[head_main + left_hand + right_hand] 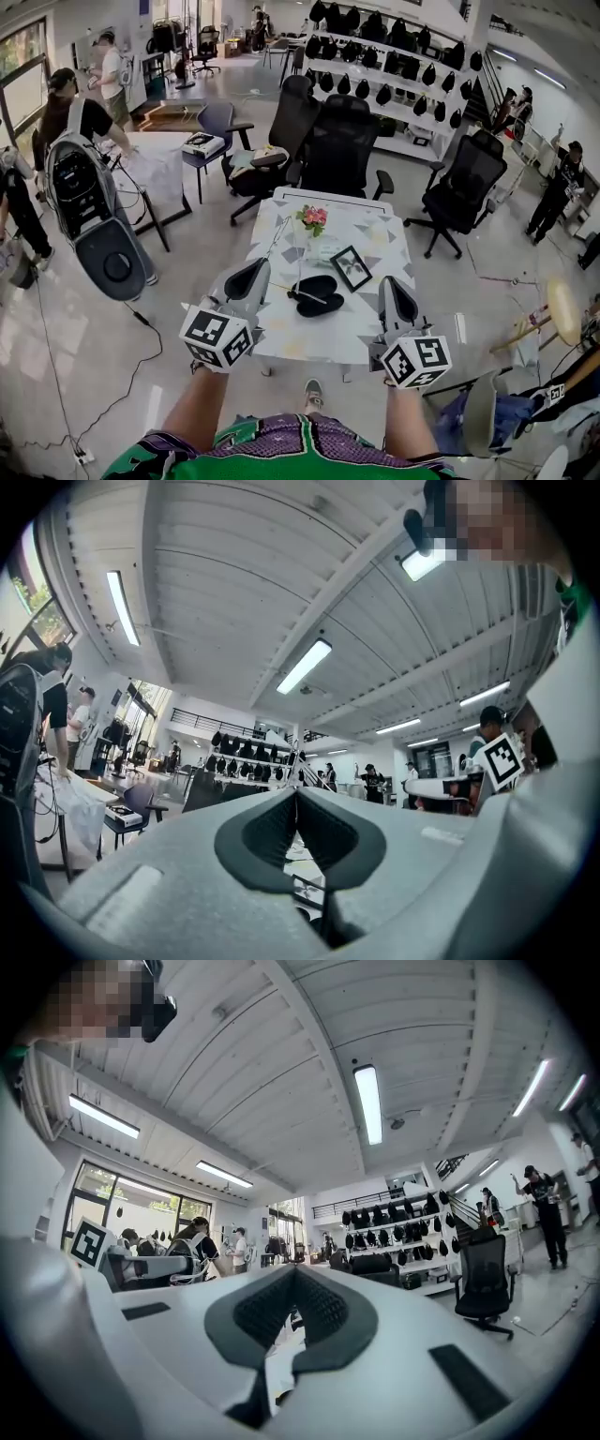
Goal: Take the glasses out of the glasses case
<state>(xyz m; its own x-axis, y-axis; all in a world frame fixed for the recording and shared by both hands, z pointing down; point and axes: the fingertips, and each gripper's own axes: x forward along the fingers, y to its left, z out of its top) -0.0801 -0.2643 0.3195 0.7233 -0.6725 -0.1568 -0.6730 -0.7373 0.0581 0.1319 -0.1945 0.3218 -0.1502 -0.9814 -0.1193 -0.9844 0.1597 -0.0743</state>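
The black glasses case [319, 294] lies on the white patterned table [291, 333], near its middle, and shows as two dark oval halves side by side. I cannot make out the glasses themselves at this distance. My left gripper [256, 274] is held above the table's near left part, left of the case and apart from it. Its jaws meet at the tips [296, 794] with nothing between them. My right gripper [397, 292] hovers to the right of the case, its jaws also closed together [294, 1271] and empty. Both point roughly level, away from me.
A black picture frame [351, 267] and a vase of pink flowers [312, 222] stand on the table behind the case. Black office chairs [339, 141] crowd the far end. A second table [155, 159] with people beside it stands to the left. Cables run over the floor.
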